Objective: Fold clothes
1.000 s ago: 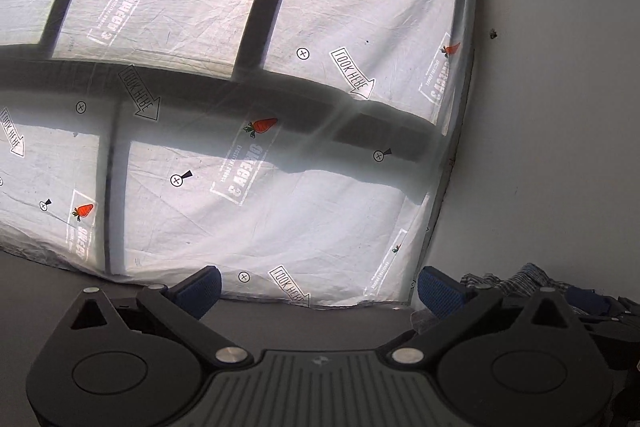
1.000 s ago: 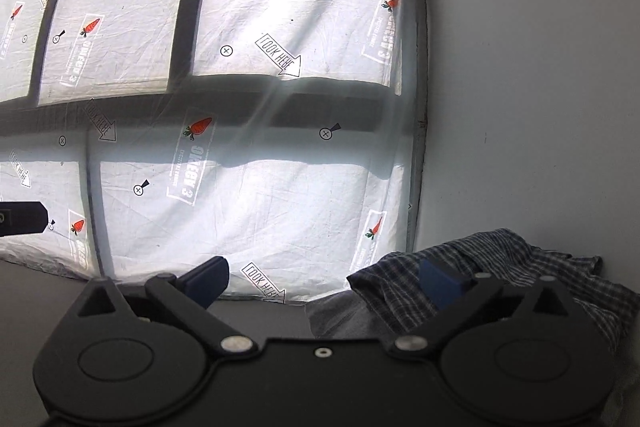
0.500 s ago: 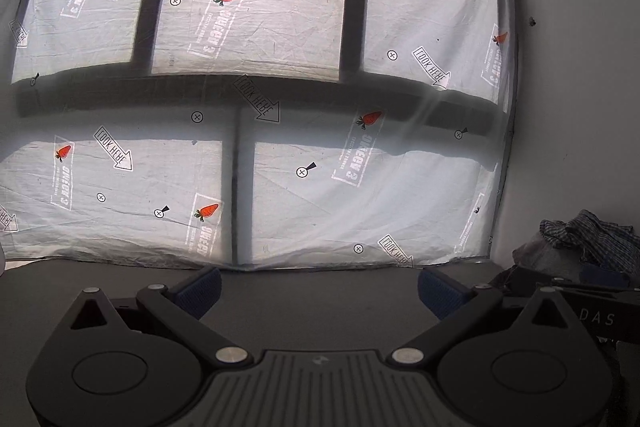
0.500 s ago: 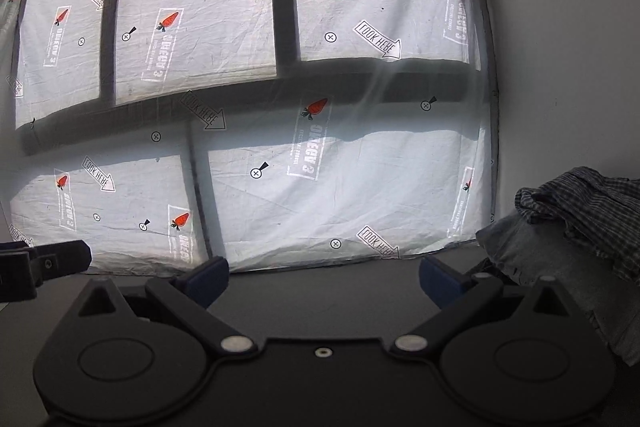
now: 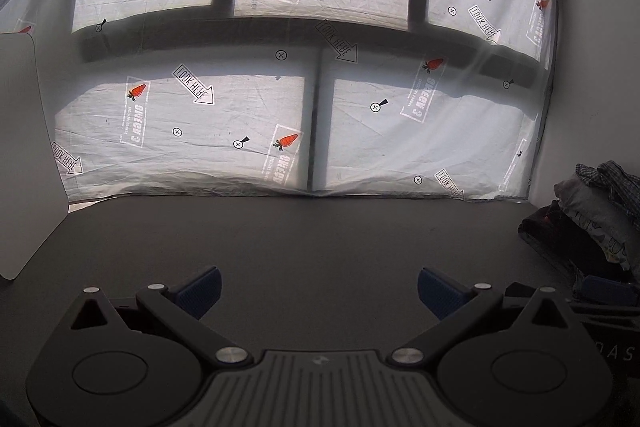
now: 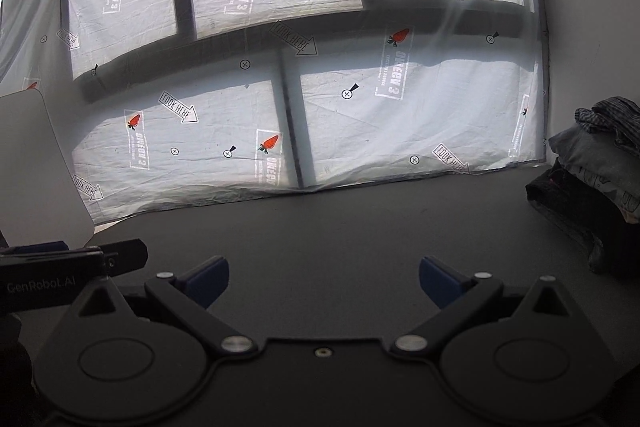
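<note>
A dark table (image 5: 320, 239) stood before a window covered with printed white sheeting (image 5: 248, 131). At far left a white board (image 5: 20, 147) stood upright. The left hand-held gripper (image 5: 319, 285) and the right hand-held gripper (image 6: 324, 277) both hovered over the bare table, fingers spread wide, holding nothing. At far right lay the pile of clothes (image 6: 592, 187), a checked garment (image 6: 612, 119) topmost.

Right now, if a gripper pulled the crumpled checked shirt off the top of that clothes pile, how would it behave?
The checked shirt would likely go limp and drape, since it already lies in loose folds. It looks thin, so probably light. Resting on the grey garment, it may drag that along.
</note>
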Demonstrator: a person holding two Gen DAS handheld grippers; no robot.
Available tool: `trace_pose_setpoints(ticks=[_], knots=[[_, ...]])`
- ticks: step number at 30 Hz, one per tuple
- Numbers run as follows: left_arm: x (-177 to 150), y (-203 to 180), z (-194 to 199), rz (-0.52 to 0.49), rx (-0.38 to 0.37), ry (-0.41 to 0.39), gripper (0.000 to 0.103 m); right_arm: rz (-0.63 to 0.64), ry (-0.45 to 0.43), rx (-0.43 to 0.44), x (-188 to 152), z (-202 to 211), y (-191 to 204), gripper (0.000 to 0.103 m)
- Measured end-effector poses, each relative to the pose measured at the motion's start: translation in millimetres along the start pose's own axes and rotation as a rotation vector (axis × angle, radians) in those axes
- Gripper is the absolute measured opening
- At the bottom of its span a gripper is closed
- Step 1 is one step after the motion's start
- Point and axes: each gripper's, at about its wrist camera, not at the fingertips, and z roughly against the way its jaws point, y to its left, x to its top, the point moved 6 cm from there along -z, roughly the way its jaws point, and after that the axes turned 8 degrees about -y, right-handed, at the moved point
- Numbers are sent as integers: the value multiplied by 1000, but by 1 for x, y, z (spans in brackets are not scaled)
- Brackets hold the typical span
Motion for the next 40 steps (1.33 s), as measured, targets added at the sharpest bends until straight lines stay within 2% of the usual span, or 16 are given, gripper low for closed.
trace_pose_setpoints(ticks=[9,16,23,40], knots=[[-35,32,34,16,46,89,103,66,108,-8,-42,36,31,103],[-53,40,53,-8,49,132,103,69,169,-24,-67,56,39,103],[-65,41,61,-2,40,157,103,63,167,-39,-70,69,39,103],[-66,42,64,1,13,152,103,63,153,-52,-69,71,42,102]])
